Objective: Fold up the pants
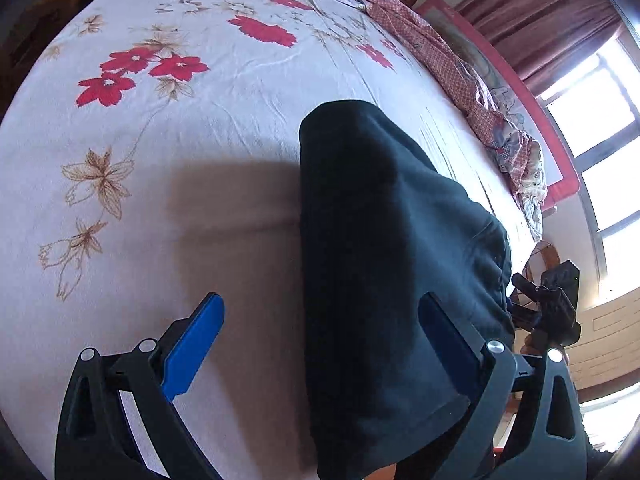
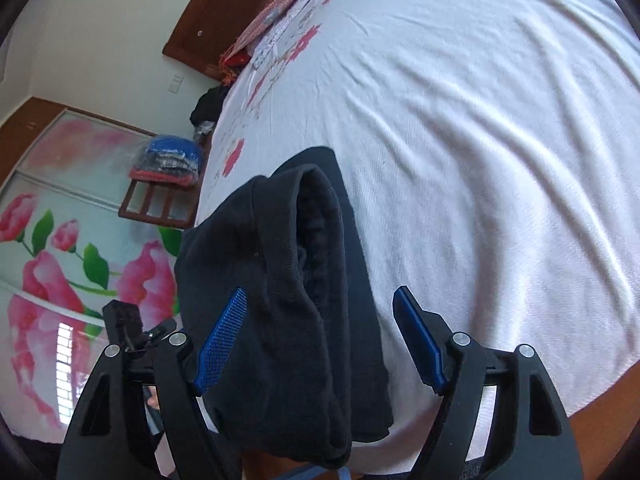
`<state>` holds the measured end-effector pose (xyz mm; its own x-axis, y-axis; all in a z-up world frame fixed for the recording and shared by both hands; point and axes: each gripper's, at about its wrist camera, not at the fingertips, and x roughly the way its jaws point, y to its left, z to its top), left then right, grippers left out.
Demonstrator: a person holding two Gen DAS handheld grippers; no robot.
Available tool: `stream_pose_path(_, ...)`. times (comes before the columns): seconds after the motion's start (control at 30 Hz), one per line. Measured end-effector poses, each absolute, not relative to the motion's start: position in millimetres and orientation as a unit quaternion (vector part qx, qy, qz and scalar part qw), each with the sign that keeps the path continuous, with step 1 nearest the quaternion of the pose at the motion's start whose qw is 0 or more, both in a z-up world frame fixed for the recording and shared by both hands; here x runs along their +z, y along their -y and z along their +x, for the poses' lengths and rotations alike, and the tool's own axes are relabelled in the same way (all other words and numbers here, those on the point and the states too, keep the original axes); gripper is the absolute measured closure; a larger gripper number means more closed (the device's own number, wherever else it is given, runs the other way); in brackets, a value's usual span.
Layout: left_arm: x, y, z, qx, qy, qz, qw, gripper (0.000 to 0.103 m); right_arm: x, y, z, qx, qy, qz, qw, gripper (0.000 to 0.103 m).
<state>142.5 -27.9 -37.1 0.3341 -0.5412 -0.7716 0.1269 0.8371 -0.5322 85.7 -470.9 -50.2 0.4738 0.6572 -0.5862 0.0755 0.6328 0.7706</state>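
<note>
Pants (image 1: pixel 384 264): dark, folded into a thick narrow bundle, lying on the flowered sheet (image 1: pixel 200 152) near the bed's close edge, one end hanging toward the camera. Stacked in layers, an open rolled end facing the right wrist view, likely so the bundle can take a further fold or be smoothed flat. Left gripper (image 1: pixel 324 344) hovering low over the bundle, jaws wide apart, one blue pad over bare sheet, the other against or just beside the cloth; contact impossible to confirm. Right gripper (image 2: pixel 320 340) straddling the bundle's near end, jaws spread, no pad pressing on the fabric, so nothing held. Probably a release or a re-grip, judging by both sets of jaws standing clear. Underside of the bundle and its near end cut off by the frame. Number of layers hard to count in the dark cloth. Checked quilt (image 1: pixel 460 80) bunched along the far side.
</note>
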Motion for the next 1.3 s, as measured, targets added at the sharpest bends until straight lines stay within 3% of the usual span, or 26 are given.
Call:
stream_pose_path(0.3, -65, 18, 159, -0.263, -0.542, -0.310, 0.735, 0.005, -58, 458, 82, 0.254, -0.471, 0.396, 0.746, 0.028)
stream_pose_path(0.5, -70, 29, 162, -0.311, -0.554, -0.337, 0.695, 0.009, -54, 450, 87, 0.265, -0.481, 0.369, 0.750, 0.028)
stream_pose_path(0.57, -68, 39, 162, -0.321, -0.556, -0.333, 0.691, 0.015, -52, 446, 85, 0.268, -0.479, 0.357, 0.756, 0.030)
stream_pose_path(0.6, -66, 44, 161, -0.324, -0.553, -0.322, 0.697, 0.015, -52, 444, 84, 0.262, -0.483, 0.346, 0.761, 0.041)
stream_pose_path(0.63, -66, 49, 160, -0.324, -0.555, -0.312, 0.700, 0.027, -54, 445, 84, 0.259, -0.484, 0.346, 0.761, 0.050)
stream_pose_path(0.67, -68, 50, 160, -0.316, -0.561, -0.303, 0.703, 0.046, -56, 449, 83, 0.255, -0.483, 0.351, 0.760, 0.064)
stream_pose_path(0.77, -73, 43, 160, -0.319, -0.564, -0.322, 0.690, 0.077, -52, 446, 80, 0.253, -0.481, 0.339, 0.768, 0.069)
stream_pose_path(0.97, -59, 49, 155, -0.319, -0.544, -0.331, 0.702, 0.084, -16, 432, 76, 0.242, -0.469, 0.314, 0.789, 0.073)
stream_pose_path(1.3, 8, 45, 169, -0.360, -0.481, -0.339, 0.724, 0.085, 63, 414, 107, 0.270, -0.442, 0.241, 0.821, 0.074)
